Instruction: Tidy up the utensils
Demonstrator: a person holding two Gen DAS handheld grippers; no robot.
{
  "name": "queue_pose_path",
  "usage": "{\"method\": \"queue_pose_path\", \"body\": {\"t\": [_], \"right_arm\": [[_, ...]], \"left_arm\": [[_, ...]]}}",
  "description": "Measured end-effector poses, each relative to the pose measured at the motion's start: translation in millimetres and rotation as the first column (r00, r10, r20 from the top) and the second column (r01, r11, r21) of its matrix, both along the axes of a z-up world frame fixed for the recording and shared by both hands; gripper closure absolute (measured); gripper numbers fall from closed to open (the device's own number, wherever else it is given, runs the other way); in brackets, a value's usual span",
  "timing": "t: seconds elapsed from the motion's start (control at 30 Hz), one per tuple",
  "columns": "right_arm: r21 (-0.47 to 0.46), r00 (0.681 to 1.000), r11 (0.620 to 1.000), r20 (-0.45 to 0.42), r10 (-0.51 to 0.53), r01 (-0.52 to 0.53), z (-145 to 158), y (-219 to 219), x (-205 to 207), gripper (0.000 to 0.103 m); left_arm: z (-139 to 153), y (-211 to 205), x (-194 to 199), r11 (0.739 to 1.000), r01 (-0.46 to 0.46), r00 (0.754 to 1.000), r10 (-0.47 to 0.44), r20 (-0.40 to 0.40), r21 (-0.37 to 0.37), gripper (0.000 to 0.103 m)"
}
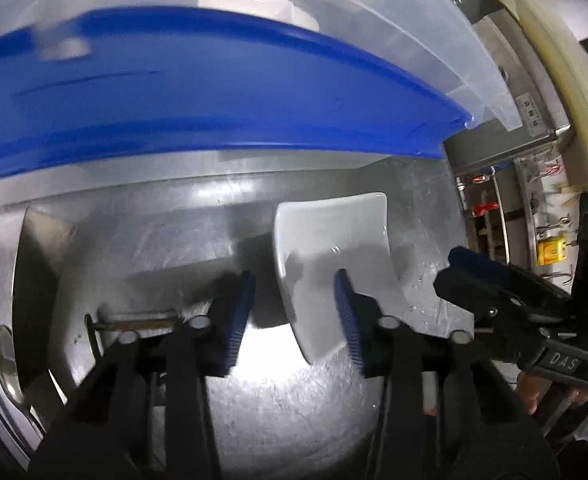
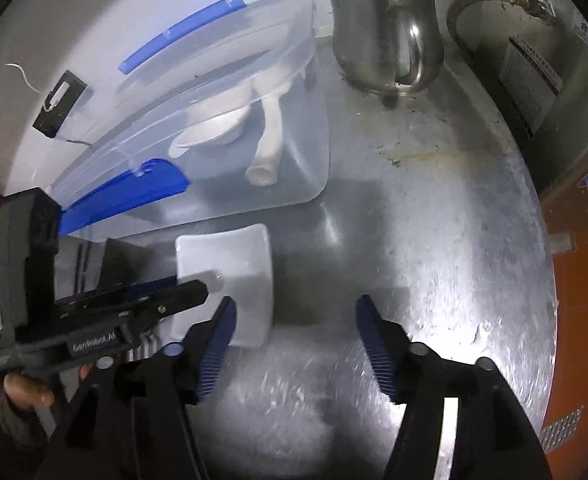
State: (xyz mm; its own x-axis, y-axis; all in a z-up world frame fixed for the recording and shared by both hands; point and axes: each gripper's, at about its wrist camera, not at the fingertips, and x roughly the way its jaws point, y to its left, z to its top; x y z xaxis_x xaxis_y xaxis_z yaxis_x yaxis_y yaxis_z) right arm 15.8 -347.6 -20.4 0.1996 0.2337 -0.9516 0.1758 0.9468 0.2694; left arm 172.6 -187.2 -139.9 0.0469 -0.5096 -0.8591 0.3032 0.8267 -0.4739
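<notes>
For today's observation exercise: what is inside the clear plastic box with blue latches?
Inside the clear plastic box lie a white ladle-like scoop and another white handle. The hazy wall blurs anything further back.

Between the right gripper's (image 2: 296, 344) parted jaws and beyond them lies bare steel bench (image 2: 434, 240), open toward the metal jug (image 2: 386, 28) well ahead. Just beside its left jaw sits a white square dish (image 2: 230, 264), and past that the left gripper (image 2: 166, 300) crowds in. Ahead of the left gripper's (image 1: 294, 312) jaws the dish (image 1: 334, 240) partly fills the gap; beyond it the clear bin (image 1: 434, 40) with its blue latch (image 1: 214, 100) blocks the way forward.
</notes>
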Motion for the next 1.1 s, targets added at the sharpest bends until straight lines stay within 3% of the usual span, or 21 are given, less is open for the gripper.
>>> {"method": "queue_pose_path", "body": {"t": [0.03,0.07,0.17,0.47,0.5,0.57,0.6,0.63,0.7,0.9,1.1], "right_arm": [[-0.003,1.0,1.0,-0.004,-0.001,0.001,-4,0,2,0.036],[-0.001,1.0,1.0,-0.008,-0.001,0.001,-6,-1,4,0.036],[0.021,0.999,1.0,-0.037,-0.015,0.016,-20,-3,9,0.036],[0.052,0.997,0.998,-0.061,0.049,-0.046,-34,12,18,0.036],[0.053,0.996,0.997,-0.06,0.06,-0.057,-35,14,19,0.04],[0.046,0.992,0.994,-0.068,0.103,-0.1,-39,24,21,0.057],[0.045,0.991,0.993,-0.075,0.114,-0.111,-41,27,23,0.074],[0.046,0.989,0.992,-0.085,0.123,-0.12,-43,29,23,0.082],[0.022,0.986,0.991,-0.1,0.133,-0.131,-47,33,23,0.087],[0.063,0.994,0.996,-0.085,0.075,-0.07,-41,25,16,0.093],[0.068,0.998,0.996,0.002,0.064,-0.064,0,18,5,0.095]], "left_arm": [[0,-3,0,1.0,0.004,1.0,-0.004,0.003,0.008,0.074],[-2,-8,0,0.999,0.013,1.0,-0.013,0.009,0.03,0.085],[-2,-14,-2,0.997,0.001,1.0,-0.003,0.027,0.072,0.094],[5,-24,-9,0.997,-0.021,0.997,0.015,0.073,0.075,0.098],[5,-25,-10,0.997,-0.016,0.997,0.011,0.074,0.074,0.098],[5,-19,-10,0.997,-0.012,0.997,0.006,0.076,0.079,0.098],[4,-20,-10,0.997,-0.012,0.997,0.006,0.074,0.078,0.098],[4,-20,-10,0.997,-0.014,0.997,0.008,0.072,0.08,0.098],[2,-18,-10,0.997,-0.018,0.998,0.013,0.069,0.08,0.098],[7,-15,-17,0.996,-0.019,0.997,0.013,0.078,0.085,0.098],[43,-10,-29,0.999,-0.028,0.989,0.021,0.145,0.041,0.098]]}}
